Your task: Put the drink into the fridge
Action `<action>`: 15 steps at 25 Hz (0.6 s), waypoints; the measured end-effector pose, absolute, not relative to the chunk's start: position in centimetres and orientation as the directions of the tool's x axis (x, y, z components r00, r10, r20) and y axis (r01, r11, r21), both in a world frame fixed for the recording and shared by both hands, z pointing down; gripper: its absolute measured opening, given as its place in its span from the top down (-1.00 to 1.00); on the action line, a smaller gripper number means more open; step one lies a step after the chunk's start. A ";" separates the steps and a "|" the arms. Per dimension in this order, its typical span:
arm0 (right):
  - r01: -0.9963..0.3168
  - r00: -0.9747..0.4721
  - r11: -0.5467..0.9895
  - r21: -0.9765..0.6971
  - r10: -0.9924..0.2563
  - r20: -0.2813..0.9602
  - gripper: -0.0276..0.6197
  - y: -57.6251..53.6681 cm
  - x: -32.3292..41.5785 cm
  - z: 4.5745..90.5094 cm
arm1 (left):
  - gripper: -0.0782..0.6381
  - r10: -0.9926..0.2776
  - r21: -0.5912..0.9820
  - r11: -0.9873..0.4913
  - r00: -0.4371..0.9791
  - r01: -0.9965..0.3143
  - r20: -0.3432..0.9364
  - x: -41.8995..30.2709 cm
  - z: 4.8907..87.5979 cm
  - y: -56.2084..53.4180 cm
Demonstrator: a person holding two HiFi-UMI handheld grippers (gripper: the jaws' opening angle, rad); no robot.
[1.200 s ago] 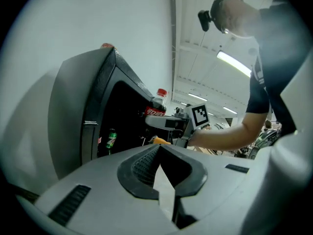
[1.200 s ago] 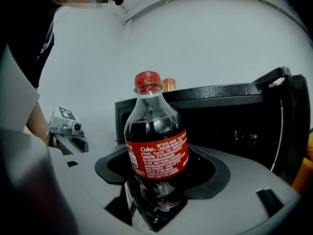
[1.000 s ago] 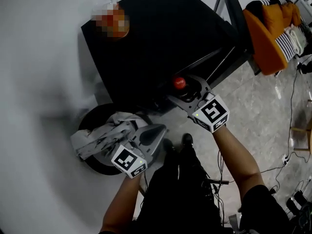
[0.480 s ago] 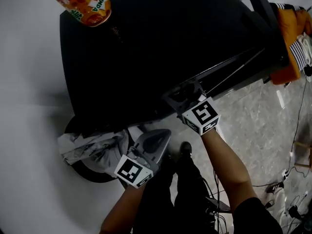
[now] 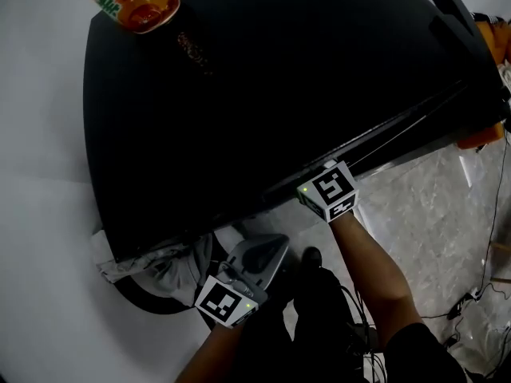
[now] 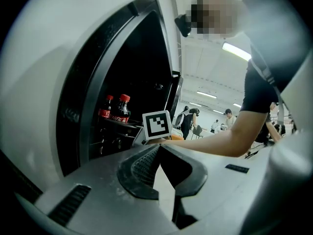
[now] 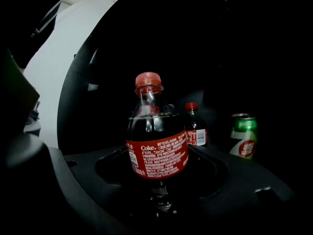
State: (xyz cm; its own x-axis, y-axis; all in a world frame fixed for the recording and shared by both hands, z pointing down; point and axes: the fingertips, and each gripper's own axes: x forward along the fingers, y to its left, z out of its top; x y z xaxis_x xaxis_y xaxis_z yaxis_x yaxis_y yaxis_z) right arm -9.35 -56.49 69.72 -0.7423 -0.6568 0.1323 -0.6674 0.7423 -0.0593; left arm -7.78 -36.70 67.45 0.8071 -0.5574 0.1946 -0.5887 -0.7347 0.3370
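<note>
Black fridge [image 5: 279,94] fills most of the head view, and we see into its open front from the left gripper view. Left gripper [image 6: 164,175] hangs low beside it, jaws together on nothing. Right gripper [image 7: 159,168] is inside the dark interior, jaws clamped on the lower body of an upright Coke bottle [image 7: 157,131]. Behind that we note a second Coke bottle [image 7: 195,126] and, further right, a green can [image 7: 243,137]. An orange can [image 5: 132,2] sits on the fridge top.
</note>
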 end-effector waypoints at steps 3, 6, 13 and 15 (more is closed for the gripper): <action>-0.670 -0.738 0.740 -0.051 -0.658 0.147 -0.07 -56.5 -9.5 70.4 | 0.75 -0.540 0.353 -0.739 0.818 -0.574 0.199 -7.4 67.3 -36.5; -0.670 -0.733 0.741 -0.033 -0.654 0.186 -0.07 -56.5 -9.6 71.3 | 0.75 -0.514 0.370 -0.747 0.833 -0.553 0.205 -6.9 67.1 -36.5; -0.692 -0.706 0.721 -0.026 -0.670 0.228 -0.06 -57.0 -9.6 72.2 | 0.75 -0.477 0.387 -0.763 0.855 -0.518 0.204 -5.6 66.7 -36.2; -0.702 -0.691 0.711 -0.019 -0.675 0.259 -0.06 -56.8 -9.4 73.5 | 0.75 -0.470 0.393 -0.762 0.857 -0.515 0.211 -5.5 66.7 -36.1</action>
State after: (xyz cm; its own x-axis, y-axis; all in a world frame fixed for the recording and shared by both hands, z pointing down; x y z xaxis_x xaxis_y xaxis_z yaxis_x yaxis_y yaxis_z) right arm -9.40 -56.83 73.53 -0.6907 -0.6751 0.2594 -0.7025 0.7115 -0.0188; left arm -5.53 -36.05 66.66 0.8571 -0.4699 0.2110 -0.5146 -0.7623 0.3926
